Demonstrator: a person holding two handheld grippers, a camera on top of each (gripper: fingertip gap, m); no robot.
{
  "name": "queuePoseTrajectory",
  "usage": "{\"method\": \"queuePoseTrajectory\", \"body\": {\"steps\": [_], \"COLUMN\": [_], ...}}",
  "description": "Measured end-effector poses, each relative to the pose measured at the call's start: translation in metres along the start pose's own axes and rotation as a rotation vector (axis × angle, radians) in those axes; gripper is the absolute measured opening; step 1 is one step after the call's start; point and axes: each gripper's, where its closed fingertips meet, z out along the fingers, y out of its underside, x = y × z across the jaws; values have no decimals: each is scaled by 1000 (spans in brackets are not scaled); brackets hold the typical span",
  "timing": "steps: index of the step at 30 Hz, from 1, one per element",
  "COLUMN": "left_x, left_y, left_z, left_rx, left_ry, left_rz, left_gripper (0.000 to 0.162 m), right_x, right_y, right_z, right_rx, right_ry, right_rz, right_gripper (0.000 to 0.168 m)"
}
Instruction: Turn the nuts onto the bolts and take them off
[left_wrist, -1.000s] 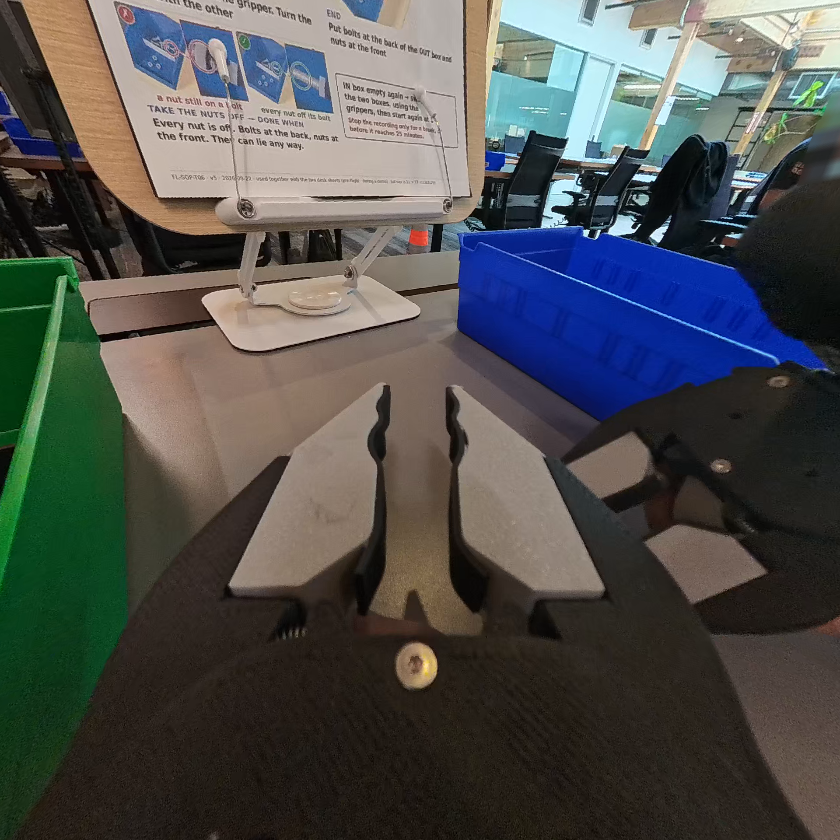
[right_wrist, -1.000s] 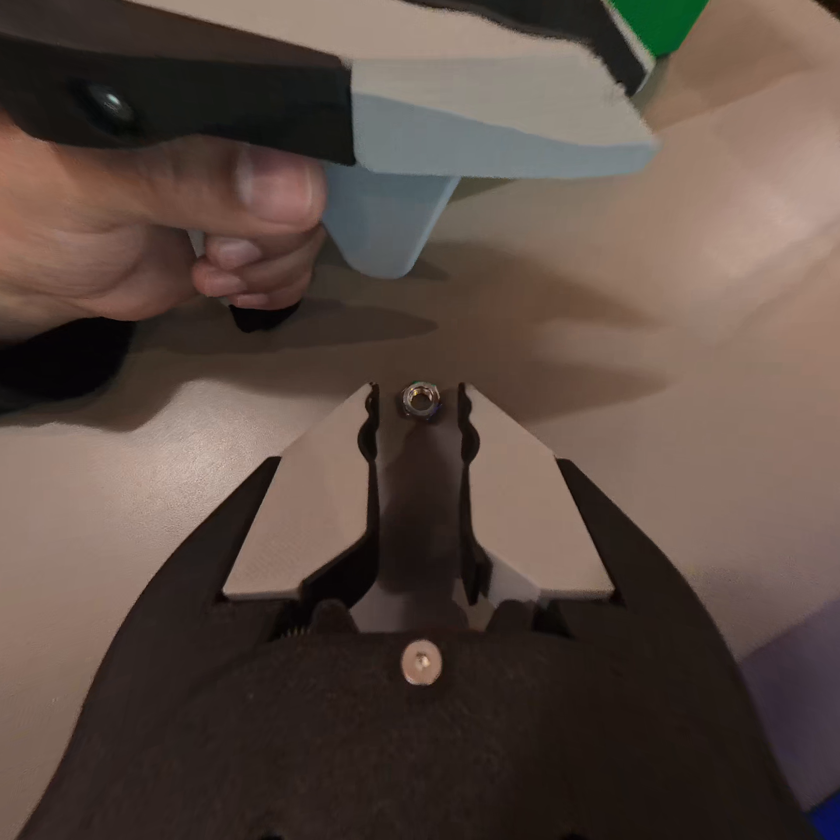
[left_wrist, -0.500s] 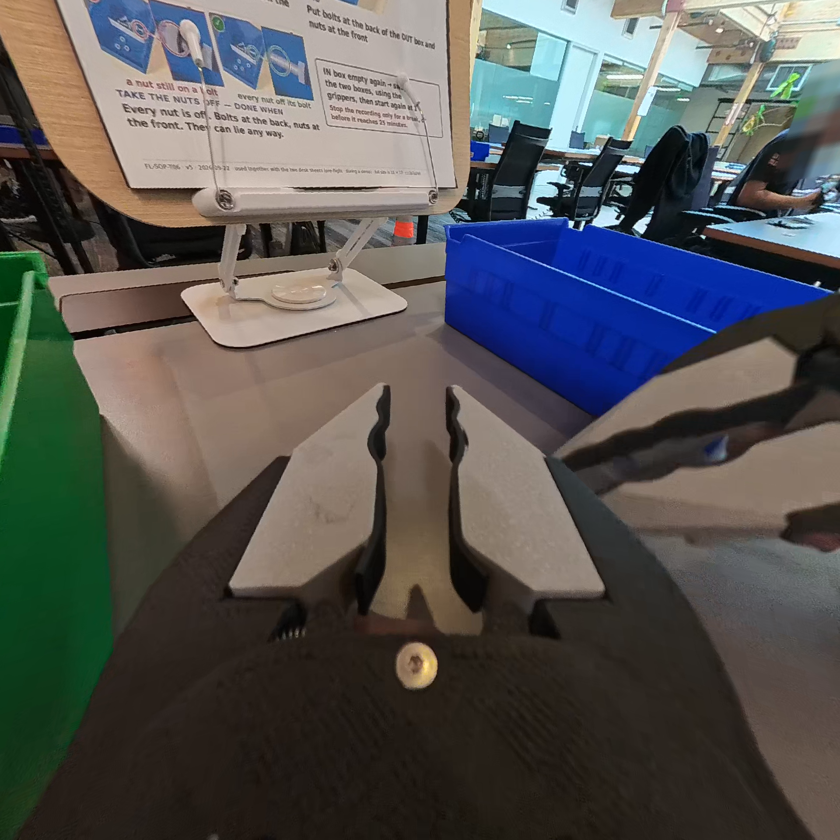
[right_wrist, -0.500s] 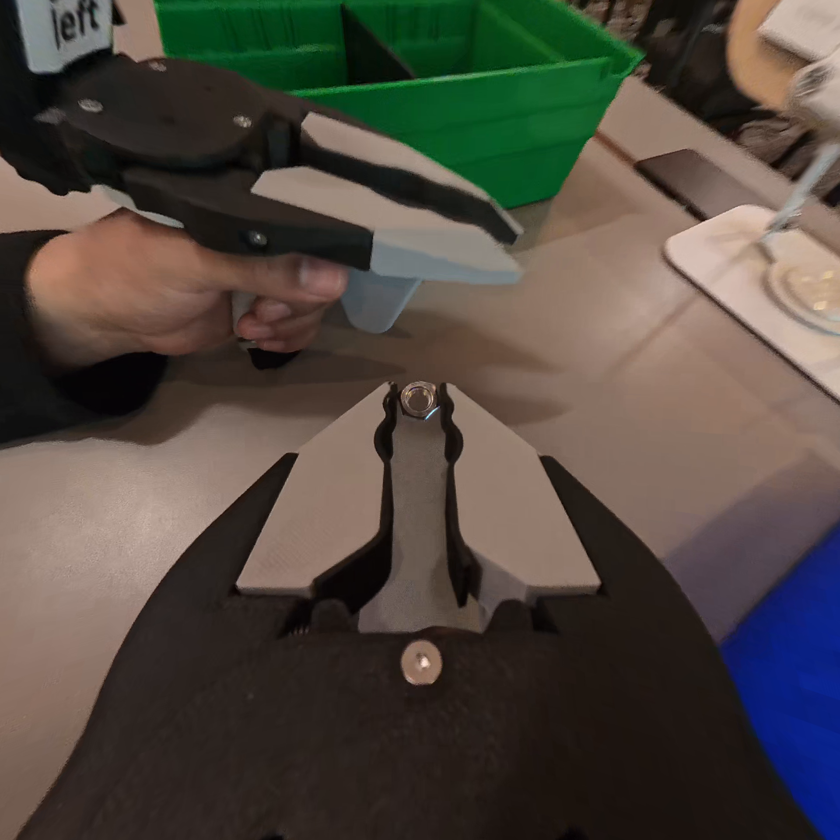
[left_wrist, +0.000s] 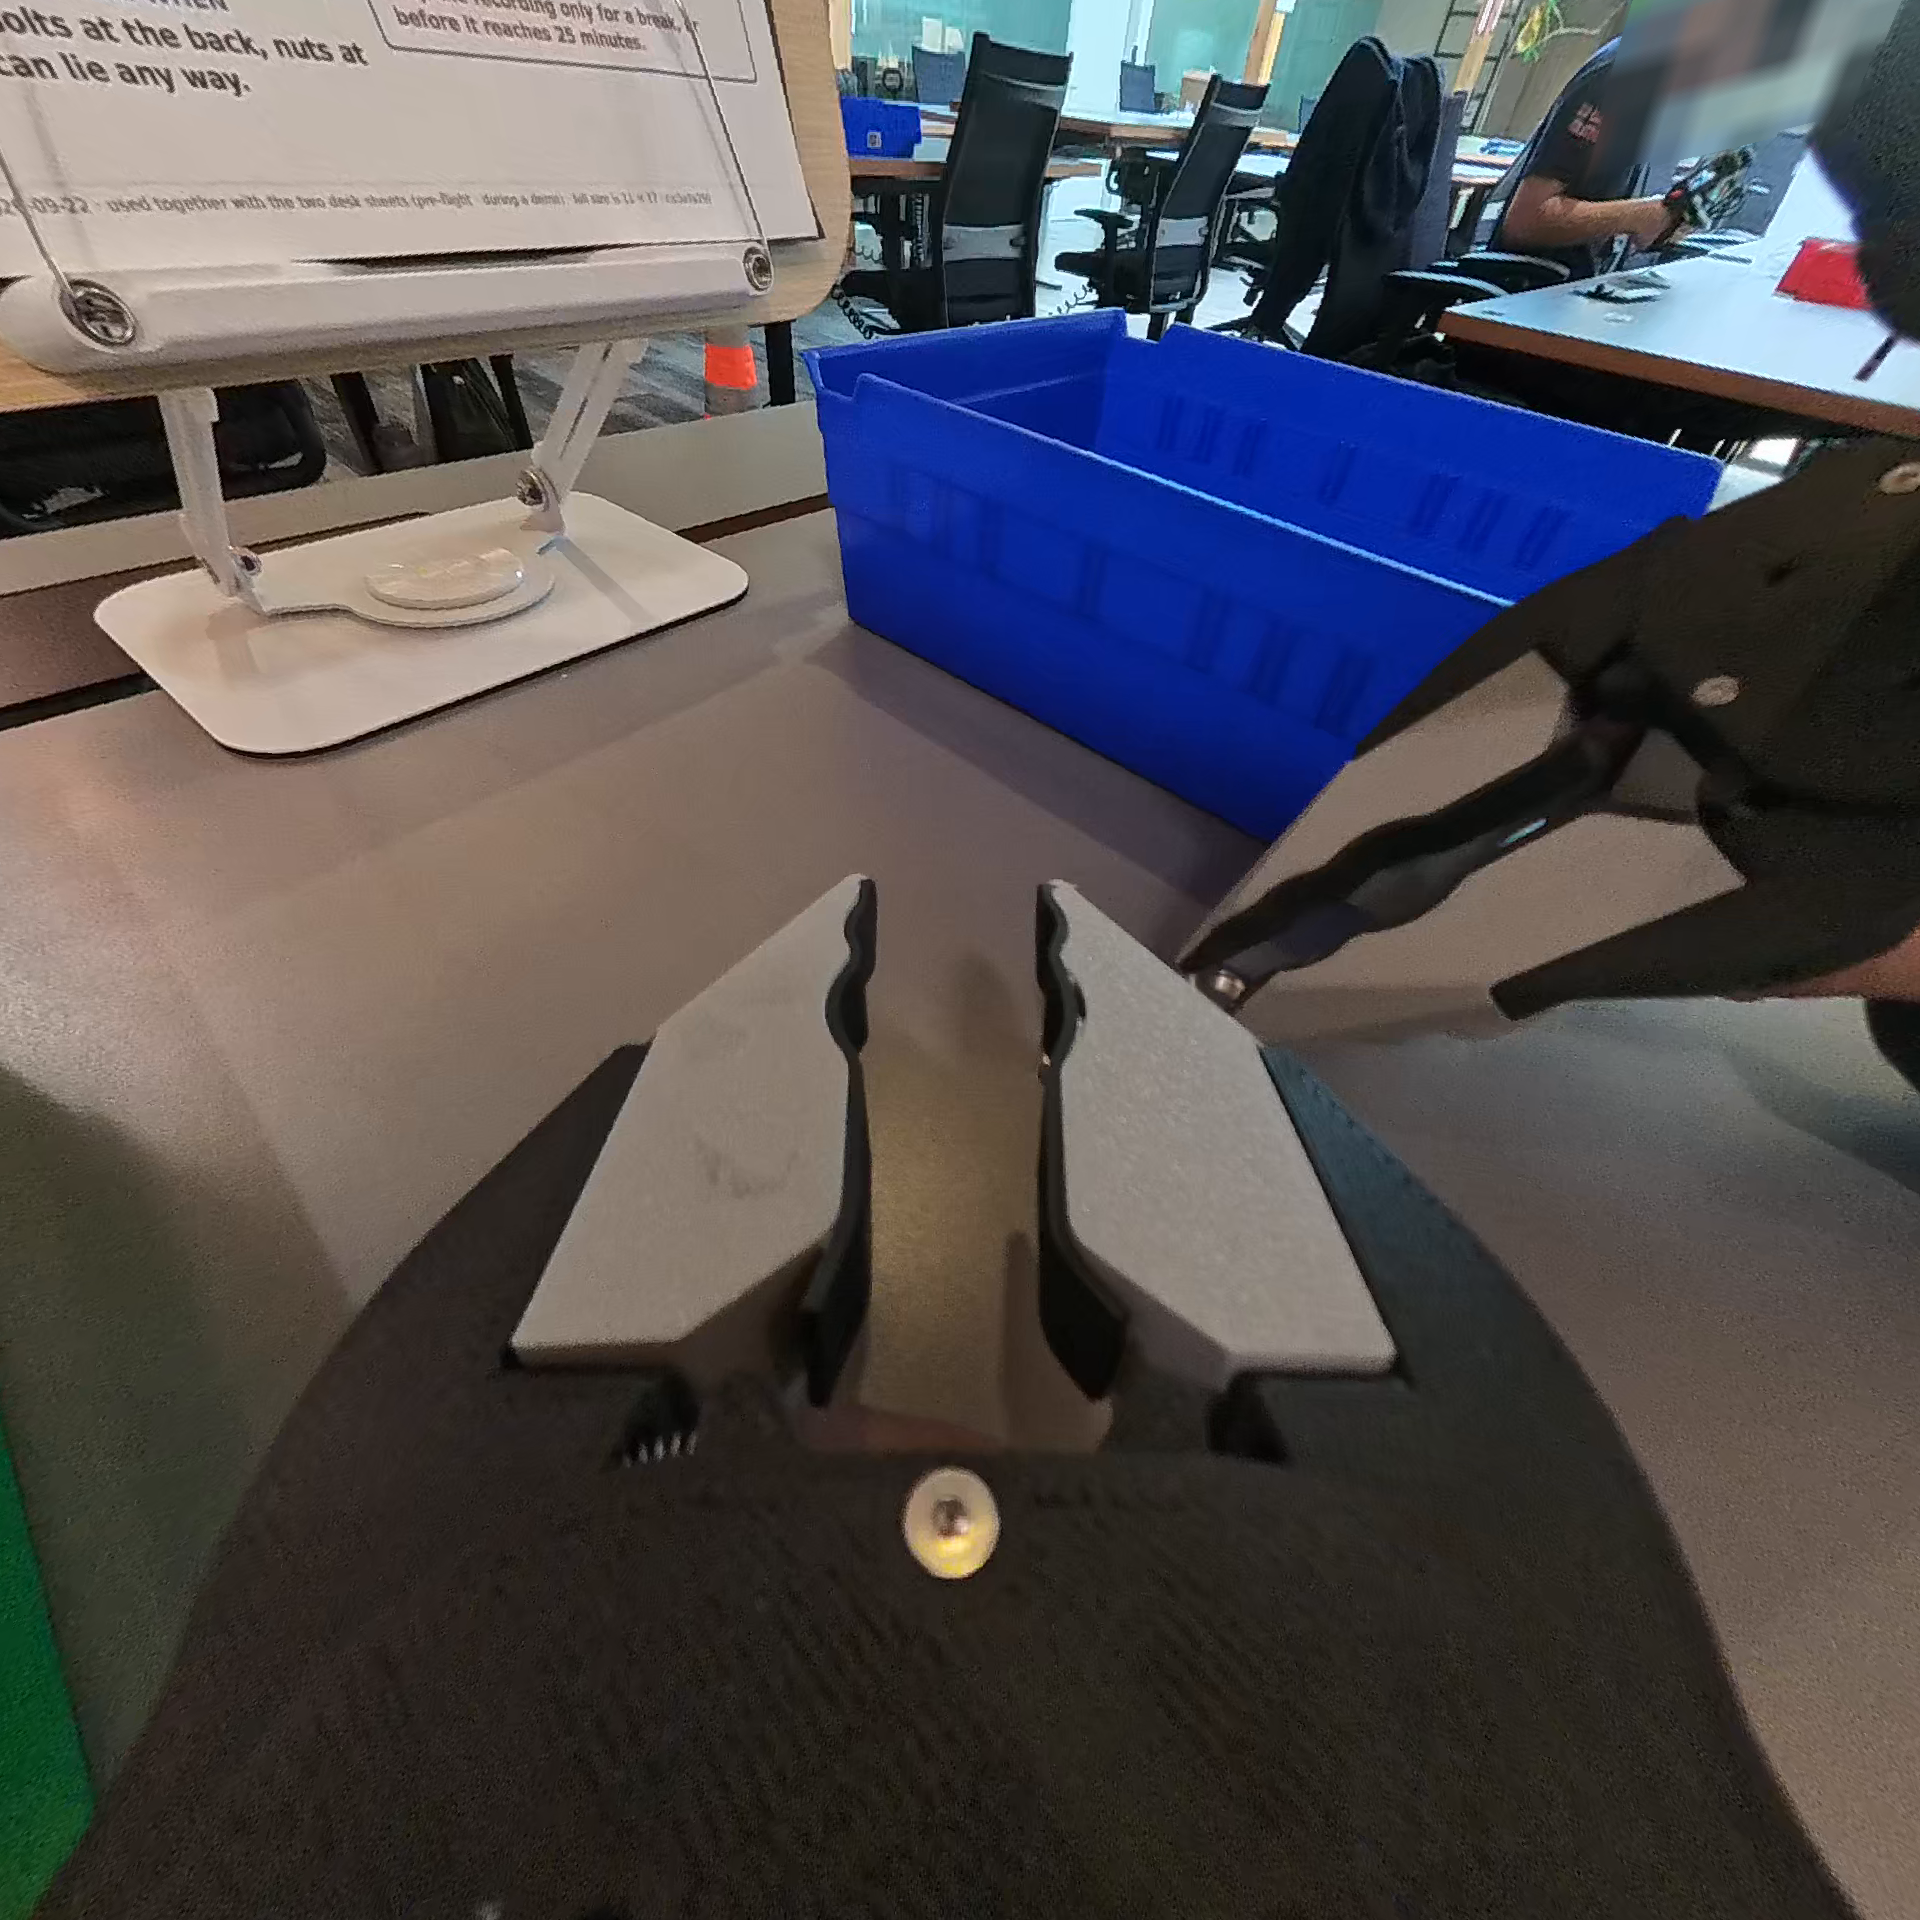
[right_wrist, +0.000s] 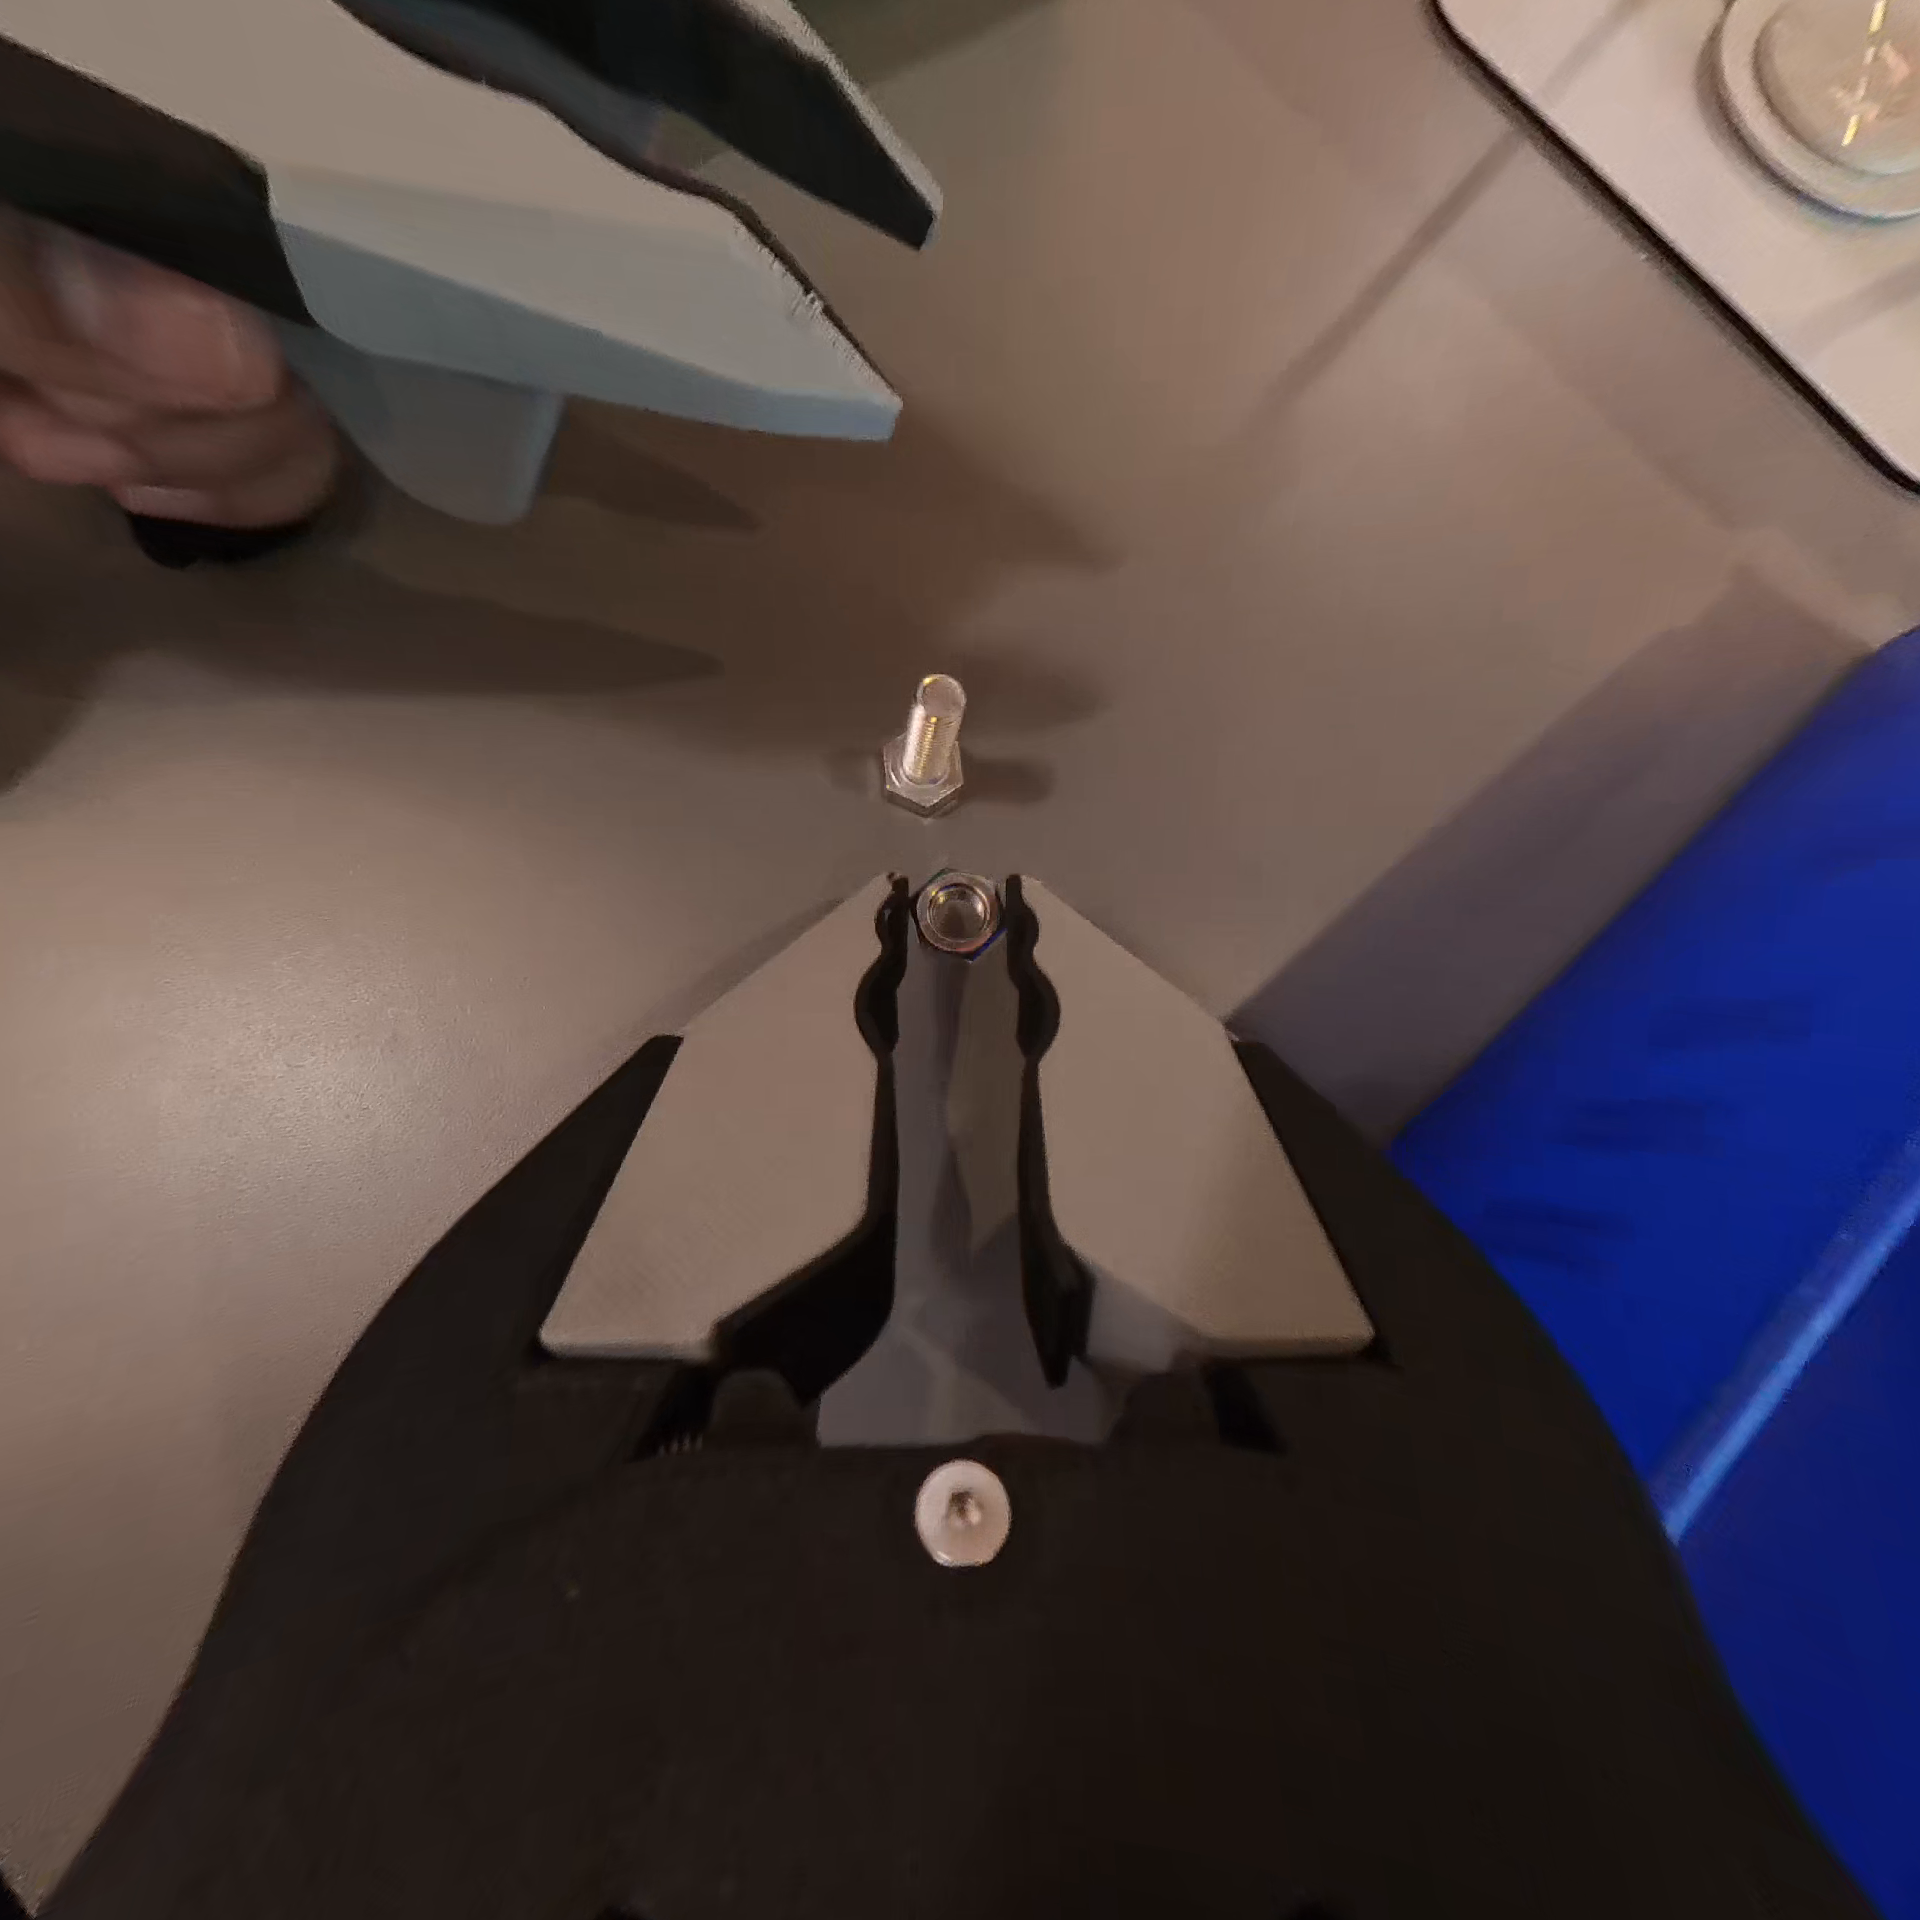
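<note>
Right gripper (right_wrist: 956, 912): nearly closed, its two tips clamped on a small silver nut (right_wrist: 954, 918), held above the table.
Bolt (right_wrist: 923, 750): stands on its hex head on the grey table (right_wrist: 416, 935), thread up, just beyond the nut and not touching it.
Left gripper (left_wrist: 956, 899): fingers parted by a moderate gap with nothing between them; in the right wrist view it hangs up and to the left of the bolt, gripped by a blurred hand (right_wrist: 135, 426).
Open room: bare tabletop lies all around the bolt; the blue bin (left_wrist: 1195, 582) walls off the right side, and a strip of green bin (left_wrist: 31, 1714) edges the near left.
Stand (left_wrist: 416, 613): white base plate at the far side of the table, well apart from the bolt, carrying a printed instruction sheet (left_wrist: 416, 125).
Writing: the sheet bears printed text, not repeated here.
Background: office chairs (left_wrist: 997, 187) and desks, with a seated person (left_wrist: 1579, 177) far off.
</note>
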Motion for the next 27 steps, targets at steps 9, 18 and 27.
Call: {"method": "queuePoseTrajectory", "body": {"steps": [9,18,27], "left_x": [0,0,-4], "left_y": [0,-1,-6], "left_z": [0,-1,-4], "left_rx": [1,7,43], "left_ry": [-12,-9,-27], "left_rz": [12,11,2], "left_gripper": [28,28,28], "right_x": [-4,-2,-2], "right_y": [2,-36,-27], "right_z": [9,-4,24], "right_rx": [-9,213,103], "right_ry": [-20,-24,7], "right_rz": [12,13,-40], "right_gripper": [23,32,27]}}
